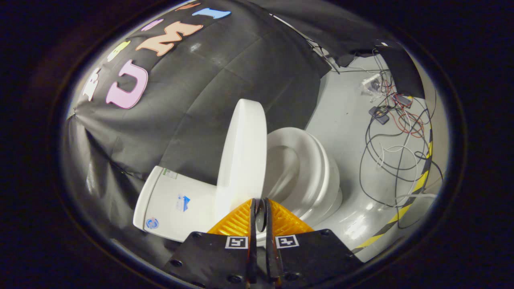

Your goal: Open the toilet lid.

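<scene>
Fingers first: my gripper (260, 206) has its two fingers pulled in very close together, with only a thin slit between them. They sit right at the near edge of the toilet lid (243, 156). I think they are pinching that edge, but the spot where they meet the lid is tiny and dark, so I cannot tell for sure if both fingers press on it.

The lid is just ahead of the fingers, and it is already up. It stands on its edge, almost straight, with its long side running up and away from my fingers. Its top leans a little toward the tank (176, 202).

On one side of the lid is the tank, flat and white, with small stickers on it. On the other side is the seat (305, 160), lying down over the bowl (329, 192), and I can see into the hole.

Here is what matters for my next move. The lid needs to tip away from the seat and toward the tank, until it rests there. So I judge the push should go sideways, to the tank side, not up any more. I would say the job is nearly done.

Farther out, past the bowl, the grey floor (341, 116) has a mess of wires (393, 136) and a yellow and black tape line (417, 184).
</scene>
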The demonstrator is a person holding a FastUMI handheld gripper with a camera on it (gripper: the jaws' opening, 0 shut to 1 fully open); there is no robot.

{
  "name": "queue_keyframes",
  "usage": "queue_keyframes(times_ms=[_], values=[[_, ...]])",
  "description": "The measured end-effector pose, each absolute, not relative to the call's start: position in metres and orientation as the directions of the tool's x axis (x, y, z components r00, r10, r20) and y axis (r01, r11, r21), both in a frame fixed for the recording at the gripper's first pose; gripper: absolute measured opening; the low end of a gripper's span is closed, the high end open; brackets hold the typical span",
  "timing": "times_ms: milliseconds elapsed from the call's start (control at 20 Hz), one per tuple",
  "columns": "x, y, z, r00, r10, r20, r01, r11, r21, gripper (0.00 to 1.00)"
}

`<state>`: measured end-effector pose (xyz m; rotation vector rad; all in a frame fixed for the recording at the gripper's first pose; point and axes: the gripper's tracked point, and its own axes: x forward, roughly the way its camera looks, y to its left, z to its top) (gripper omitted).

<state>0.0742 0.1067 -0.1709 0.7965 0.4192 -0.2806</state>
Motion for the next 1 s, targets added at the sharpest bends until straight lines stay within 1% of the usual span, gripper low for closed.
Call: queue_keyframes(times_ms=[50, 250, 850, 1000], values=[[0.077, 0.110, -0.165, 0.886, -0.084, -0.455, 0.389, 0.668, 0.634, 0.11], [0.079, 0.118, -0.156, 0.862, -0.101, -0.497, 0.407, 0.722, 0.559, 0.11], [0.093, 0.153, -0.110, 0.898, -0.073, -0.434, 0.323, 0.780, 0.536, 0.11], [0.097, 0.165, -0.100, 0.896, -0.080, -0.437, 0.308, 0.820, 0.482, 0.11]])
